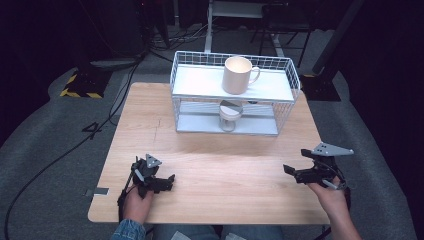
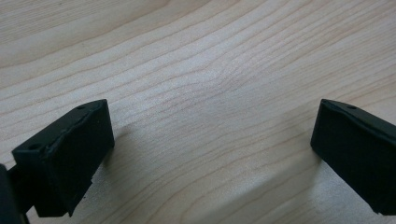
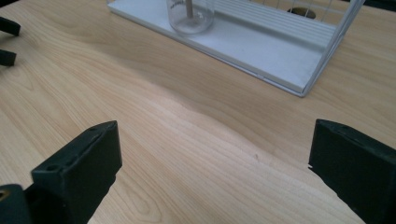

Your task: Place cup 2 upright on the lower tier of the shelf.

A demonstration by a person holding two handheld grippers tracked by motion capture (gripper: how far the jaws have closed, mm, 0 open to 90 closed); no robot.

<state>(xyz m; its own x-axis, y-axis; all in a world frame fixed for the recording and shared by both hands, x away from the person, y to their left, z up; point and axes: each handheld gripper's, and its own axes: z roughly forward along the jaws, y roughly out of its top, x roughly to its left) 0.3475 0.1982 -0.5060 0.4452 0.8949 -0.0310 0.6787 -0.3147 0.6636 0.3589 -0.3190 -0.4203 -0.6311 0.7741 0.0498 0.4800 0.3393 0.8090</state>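
A white wire rack [image 1: 287, 75] with two shelves stands at the far middle of the wooden table [image 1: 215, 165]. A cream mug [image 1: 237, 75] sits upright on its top shelf. A clear glass jar [image 1: 230, 116] stands on the lower shelf, and its base [image 3: 190, 18] appears in the right gripper view. My left gripper [image 1: 169, 181] rests low at the near left, open, with bare wood between its jaws [image 2: 212, 135]. My right gripper [image 1: 292, 172] is at the near right, open and empty [image 3: 212, 154], pointing leftwards toward the rack's base [image 3: 280, 70].
The table's near edge lies just behind both hands. Dark floor with cables and a yellow-black striped block [image 1: 80, 85] surrounds the table. Far off in the right gripper view, the left gripper's fingertips [image 3: 8, 42] poke in at the top left.
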